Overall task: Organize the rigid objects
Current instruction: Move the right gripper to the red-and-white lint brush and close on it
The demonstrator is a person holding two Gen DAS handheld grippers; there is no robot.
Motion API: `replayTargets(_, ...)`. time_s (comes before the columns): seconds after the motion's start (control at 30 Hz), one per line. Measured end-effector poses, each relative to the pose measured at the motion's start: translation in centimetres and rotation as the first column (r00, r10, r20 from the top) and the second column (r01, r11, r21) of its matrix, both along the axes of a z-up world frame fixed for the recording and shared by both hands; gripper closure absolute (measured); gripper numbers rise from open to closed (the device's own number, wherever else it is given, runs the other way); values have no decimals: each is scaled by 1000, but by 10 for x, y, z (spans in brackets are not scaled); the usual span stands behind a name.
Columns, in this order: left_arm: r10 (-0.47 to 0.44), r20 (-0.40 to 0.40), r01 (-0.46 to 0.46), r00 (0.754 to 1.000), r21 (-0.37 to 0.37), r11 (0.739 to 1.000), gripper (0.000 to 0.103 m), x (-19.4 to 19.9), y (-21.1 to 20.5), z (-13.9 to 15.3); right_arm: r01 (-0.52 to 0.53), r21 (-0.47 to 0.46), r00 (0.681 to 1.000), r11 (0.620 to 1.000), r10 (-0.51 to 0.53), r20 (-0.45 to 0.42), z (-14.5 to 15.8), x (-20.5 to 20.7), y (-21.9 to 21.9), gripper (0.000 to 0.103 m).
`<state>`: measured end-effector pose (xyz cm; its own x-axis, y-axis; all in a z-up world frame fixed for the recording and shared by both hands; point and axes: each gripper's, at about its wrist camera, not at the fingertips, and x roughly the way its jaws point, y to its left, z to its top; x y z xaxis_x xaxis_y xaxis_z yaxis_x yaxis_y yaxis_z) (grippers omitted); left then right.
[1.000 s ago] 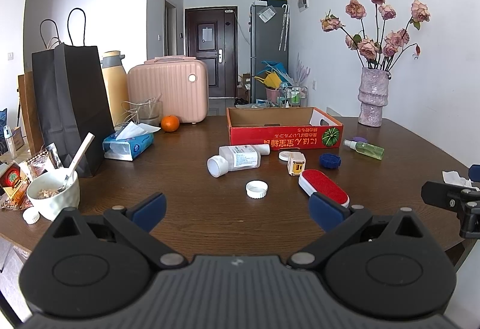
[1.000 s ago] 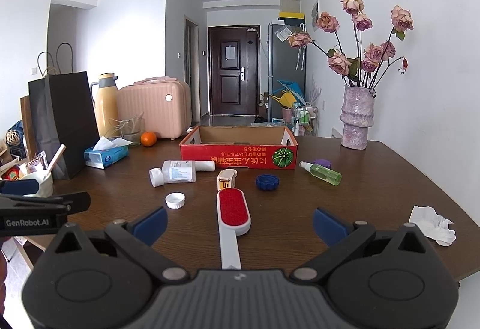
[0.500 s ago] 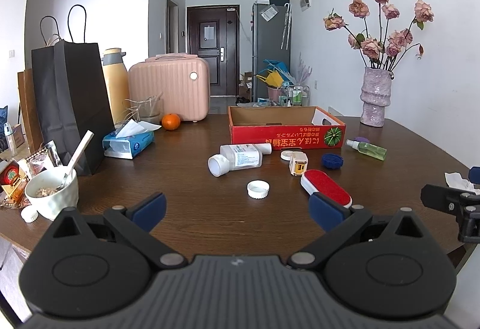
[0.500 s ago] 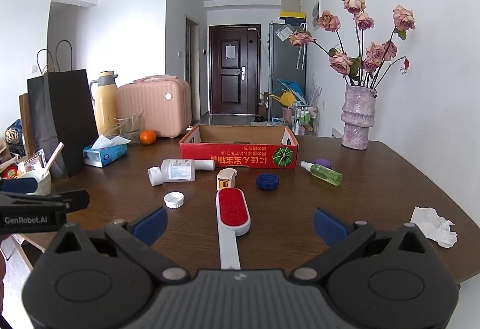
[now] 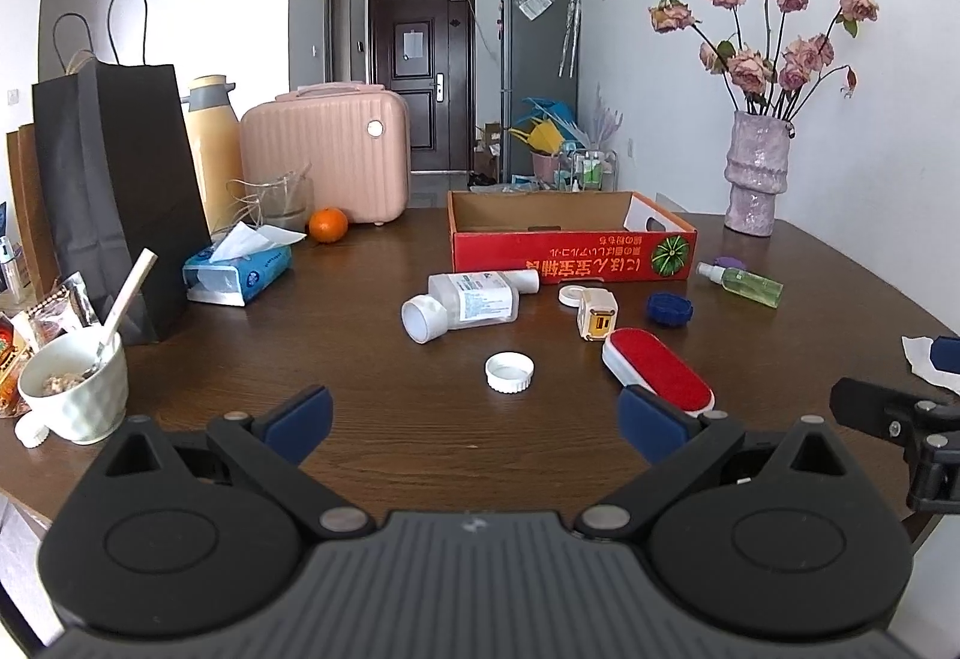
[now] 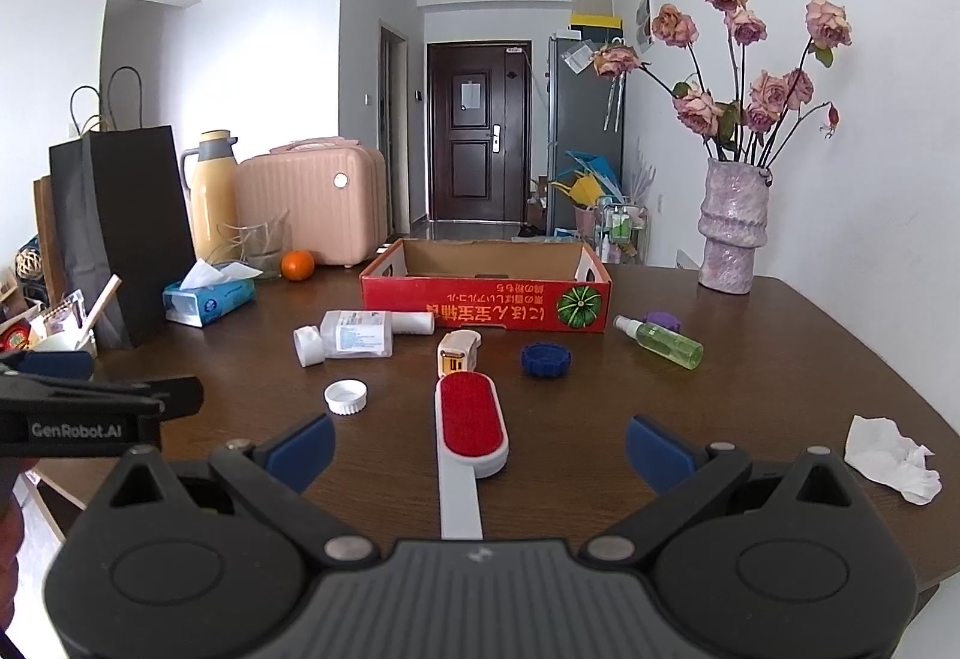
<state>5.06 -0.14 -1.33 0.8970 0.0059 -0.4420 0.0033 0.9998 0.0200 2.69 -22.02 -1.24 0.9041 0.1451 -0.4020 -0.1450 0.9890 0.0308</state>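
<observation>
Brush (image 6: 471, 421) lies between right fingers (image 6: 299, 443), seemingly untouched.

Home: suitcase (image 5: 327, 152), fridge (image 5: 540, 77), front door (image 5: 420, 59)

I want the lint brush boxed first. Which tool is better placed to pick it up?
Right. The right tool is open with the lint brush lying directly between its fingers, handle toward it. From the left tool, the brush sits off to the right side.

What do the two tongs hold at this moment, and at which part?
Nothing. The left tongs and right tongs are both open above the table; the lint brush lies between the right fingers, untouched.
</observation>
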Motion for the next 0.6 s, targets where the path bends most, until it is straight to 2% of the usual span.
replayTargets(0.6, -26, -63, 26, 998, -11, 1000, 0, 58, 0, -18, -23, 17, 997, 1000, 24, -73, -19, 60, 2, 0)
